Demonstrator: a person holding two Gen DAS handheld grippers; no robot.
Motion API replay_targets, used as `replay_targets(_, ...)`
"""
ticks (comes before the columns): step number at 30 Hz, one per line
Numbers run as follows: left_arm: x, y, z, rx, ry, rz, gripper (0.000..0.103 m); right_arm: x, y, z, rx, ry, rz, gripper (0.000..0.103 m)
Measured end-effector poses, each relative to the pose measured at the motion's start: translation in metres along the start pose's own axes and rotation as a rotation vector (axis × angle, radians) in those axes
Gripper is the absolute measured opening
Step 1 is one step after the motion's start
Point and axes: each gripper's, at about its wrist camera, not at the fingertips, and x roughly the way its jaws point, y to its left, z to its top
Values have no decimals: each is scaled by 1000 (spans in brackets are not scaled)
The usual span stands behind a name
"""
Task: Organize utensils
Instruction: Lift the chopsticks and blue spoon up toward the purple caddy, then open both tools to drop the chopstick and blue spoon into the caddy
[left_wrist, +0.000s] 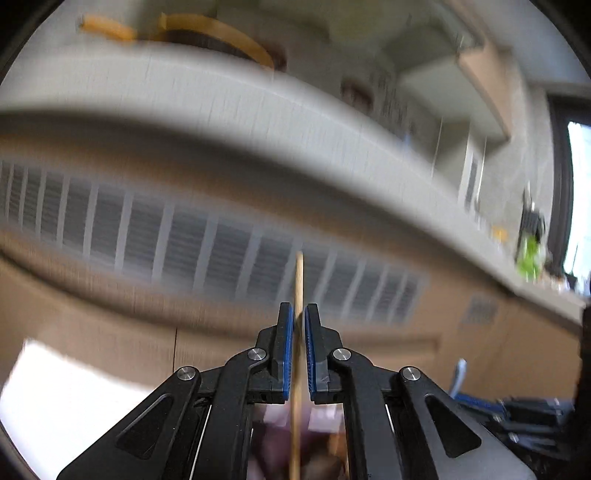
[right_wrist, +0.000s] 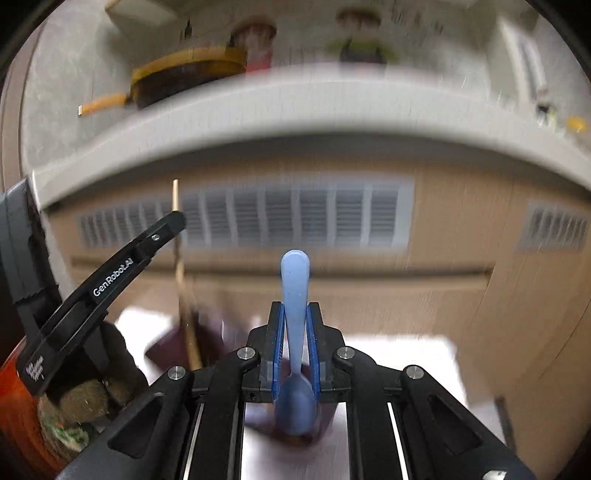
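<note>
My left gripper is shut on a thin wooden chopstick that stands upright between its blue pads, tip above the fingertips. The lower end runs down out of view. My right gripper is shut on the handle of a light blue spoon. The handle end points up and away, and the bowl hangs toward the camera. In the right wrist view the left gripper reaches in from the left with the chopstick sticking up past its tip. Both views are blurred.
A grey countertop edge curves across both views, with a yellow-rimmed pan and jars on it. Below are wooden cabinet fronts with a slatted vent grille. A pale surface and a dark purple item lie under the grippers.
</note>
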Motion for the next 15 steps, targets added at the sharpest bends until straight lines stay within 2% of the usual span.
replay_targets(1, -2, 5, -7, -4, 58, 5, 11, 3, -3, -9, 11, 45, 3, 12)
replay_targets(3, -13, 17, -20, -26, 139, 28, 20, -1, -6, -22, 23, 61, 1, 12)
replay_targets(9, -54, 24, -30, -1, 205, 125, 24, -28, -4, -49, 40, 78, -1, 13)
replay_targets(15, -88, 12, -36, 64, 233, 155, 25, -46, 5, -82, 26, 162, 76, 15)
